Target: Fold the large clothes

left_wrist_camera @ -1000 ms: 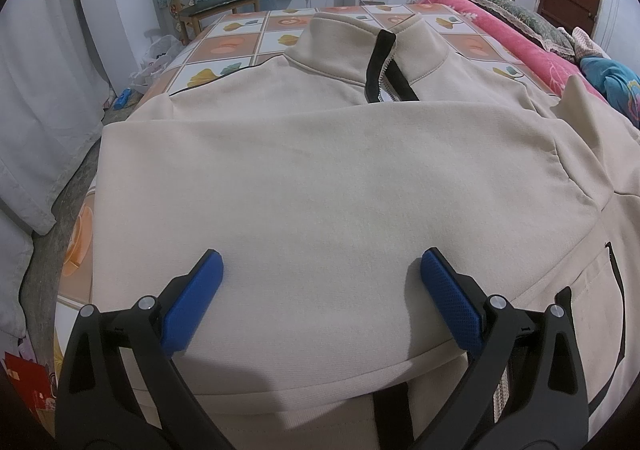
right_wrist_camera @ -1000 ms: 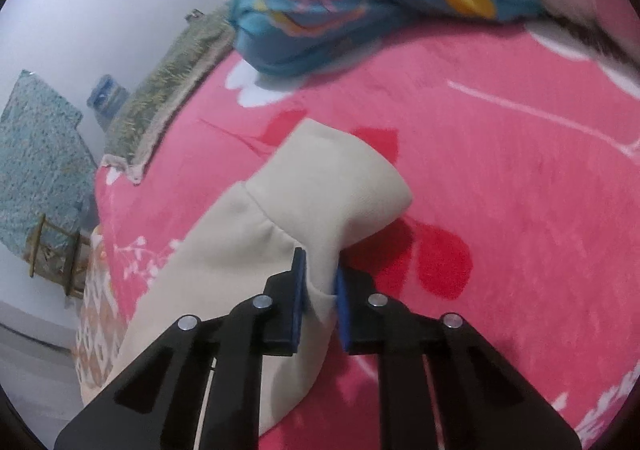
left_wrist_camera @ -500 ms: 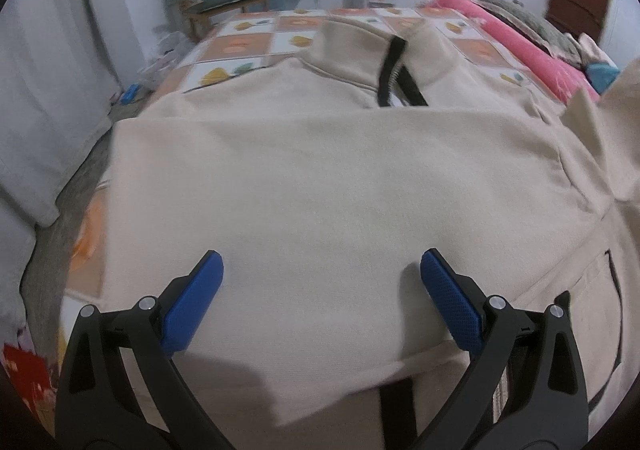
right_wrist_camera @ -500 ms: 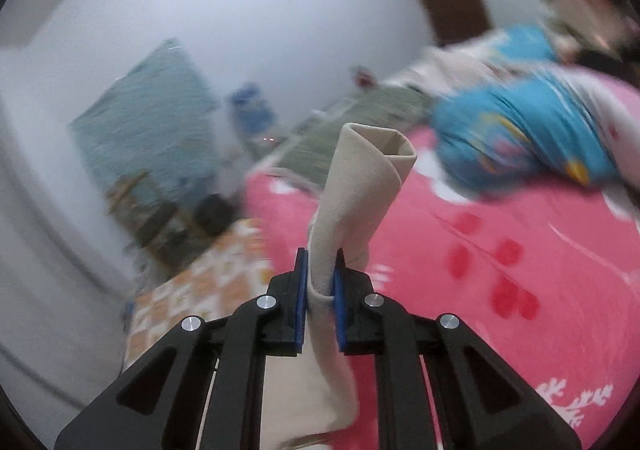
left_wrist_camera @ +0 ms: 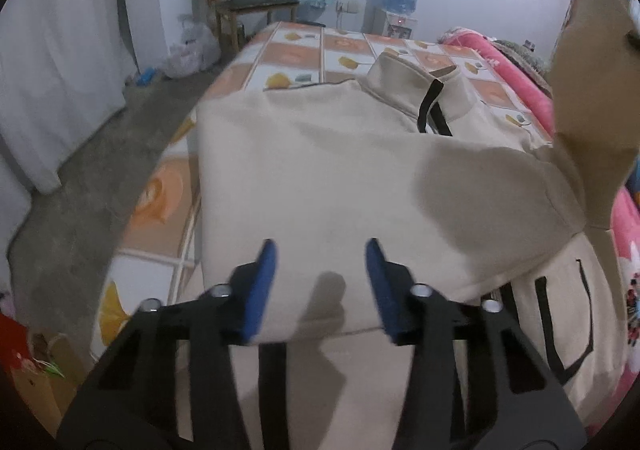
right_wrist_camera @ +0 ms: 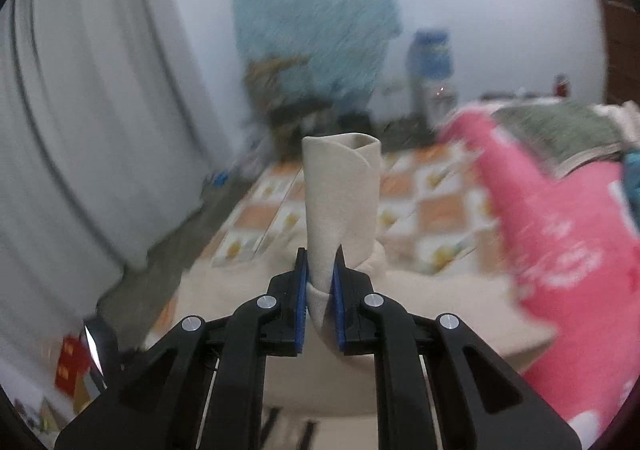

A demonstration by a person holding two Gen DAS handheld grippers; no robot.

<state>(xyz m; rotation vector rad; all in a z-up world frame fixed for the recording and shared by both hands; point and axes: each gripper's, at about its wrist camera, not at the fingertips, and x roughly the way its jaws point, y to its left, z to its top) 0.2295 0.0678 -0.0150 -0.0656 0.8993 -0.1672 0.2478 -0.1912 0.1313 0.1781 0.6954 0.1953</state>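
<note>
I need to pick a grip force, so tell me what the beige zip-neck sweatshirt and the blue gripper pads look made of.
Beige zip-neck sweatshirt: seemingly a thick, matte knit fleece; it lies in soft rounded folds, and its cuff stands up by itself in the right gripper. Blue pads on the left gripper: probably rubber or soft plastic, matte; any texture is blurred.

1 beige jacket (left_wrist_camera: 320, 178), 1 chair (left_wrist_camera: 248, 6), 2 claws (left_wrist_camera: 320, 282)
</note>
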